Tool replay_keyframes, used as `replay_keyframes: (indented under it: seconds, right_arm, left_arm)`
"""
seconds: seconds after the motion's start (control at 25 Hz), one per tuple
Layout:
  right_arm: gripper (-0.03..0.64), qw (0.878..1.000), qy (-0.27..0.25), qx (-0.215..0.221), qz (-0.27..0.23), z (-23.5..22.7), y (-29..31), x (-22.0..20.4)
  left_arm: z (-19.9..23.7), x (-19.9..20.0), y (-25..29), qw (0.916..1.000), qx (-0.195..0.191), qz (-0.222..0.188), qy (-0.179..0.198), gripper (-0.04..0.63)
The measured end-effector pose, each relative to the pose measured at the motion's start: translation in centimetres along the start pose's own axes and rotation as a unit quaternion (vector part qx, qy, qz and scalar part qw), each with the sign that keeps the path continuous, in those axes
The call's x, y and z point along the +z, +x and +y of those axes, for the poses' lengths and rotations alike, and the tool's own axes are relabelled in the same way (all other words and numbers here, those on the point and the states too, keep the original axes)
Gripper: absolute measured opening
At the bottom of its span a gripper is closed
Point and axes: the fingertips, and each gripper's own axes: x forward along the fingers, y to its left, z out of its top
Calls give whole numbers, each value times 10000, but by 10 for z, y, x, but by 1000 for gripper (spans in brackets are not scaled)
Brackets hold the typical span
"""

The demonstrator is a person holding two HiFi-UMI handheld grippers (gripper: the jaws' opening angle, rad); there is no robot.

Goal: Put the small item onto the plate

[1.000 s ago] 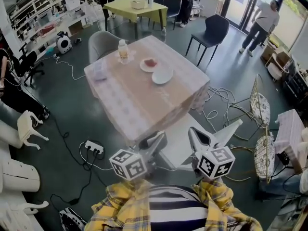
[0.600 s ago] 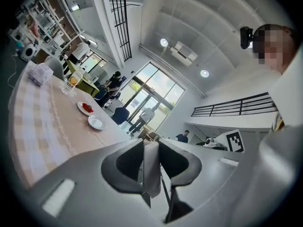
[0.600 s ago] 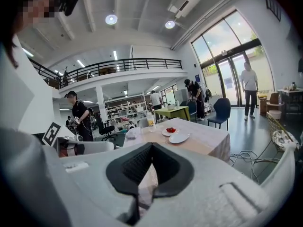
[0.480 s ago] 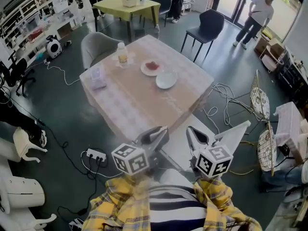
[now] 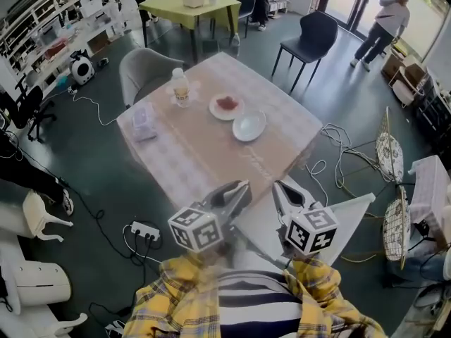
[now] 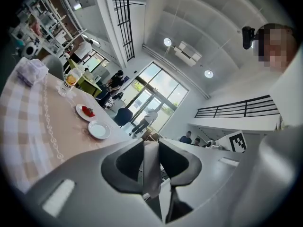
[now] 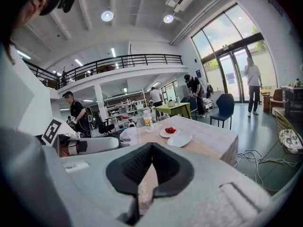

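One red item [image 5: 227, 103] — seemingly plated — beyond hand-held grippers [image 5: 242, 187] [image 5: 279, 188]

Desk [image 5: 211, 153] carries bottle [image 5: 181, 88] and clear packet [image 5: 144, 123]; grey chair [image 5: 143, 69] behind, power strip [image 5: 143, 231] on floor.

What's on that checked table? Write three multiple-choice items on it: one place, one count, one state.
1. In the head view the bottle stands:
A) right of both plates
B) left of both plates
C) between the plates

2. Plates on the checked table:
A) one
B) two
C) four

3. The nearer plate is:
A) empty
B) heaped with red food
C) stacked on another plate

Answers:
1 B: the bottle stands upright left of both.
2 B: only the far plate and the nearer plate show.
3 A: its white face is bare; the red item lies on the far plate.
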Motion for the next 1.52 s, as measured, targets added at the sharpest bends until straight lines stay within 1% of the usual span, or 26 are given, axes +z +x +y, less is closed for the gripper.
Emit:
replay_keyframes:
  seconds: [0.36, 0.52, 0.72, 0.88, 1.0, 1.12, 1.24, 1.36, 1.44, 1.52]
  right_arm:
    - [-3, 10000, -26, 24, 34, -36, 58, 16]
    - [-3, 9999, -55, 34, 112, -48, 85, 20]
    - [-3, 9999, -30, 32, 167, -67, 118, 27]
    - [-3, 9995, -222, -47, 232, -84, 149, 27]
    - [-3, 9992, -209, -16, 347, -93, 173, 24]
    - [-3, 9988, -203, 24, 443, -103, 195, 21]
    - [-3, 9985, -162, 51, 530, -113, 215, 17]
    - [-3, 9983, -102, 71, 575, -122, 232, 15]
    - [-3, 9981, -82, 64, 610, -127, 241, 13]
    - [-3, 9978, -111, 21, 651, -133, 246, 11]
  left_arm:
    - [44, 25, 52, 9997, 211, -65, 63, 94]
    - [67, 34, 74, 9993, 330, -149, -54, 94]
    - [93, 42, 104, 9989, 453, -69, -70, 94]
    - [121, 47, 123, 9977, 664, -105, -86, 94]
    - [142, 48, 135, 9962, 829, -161, -196, 94]
    - [160, 51, 149, 9952, 936, -169, -219, 94]
    - [179, 55, 165, 9943, 1037, -137, -217, 94]
    - [197, 57, 180, 9932, 1118, -91, -320, 94]
    - [206, 57, 190, 9928, 1155, 13, -330, 92]
    - [214, 53, 200, 9922, 1198, 206, -283, 92]
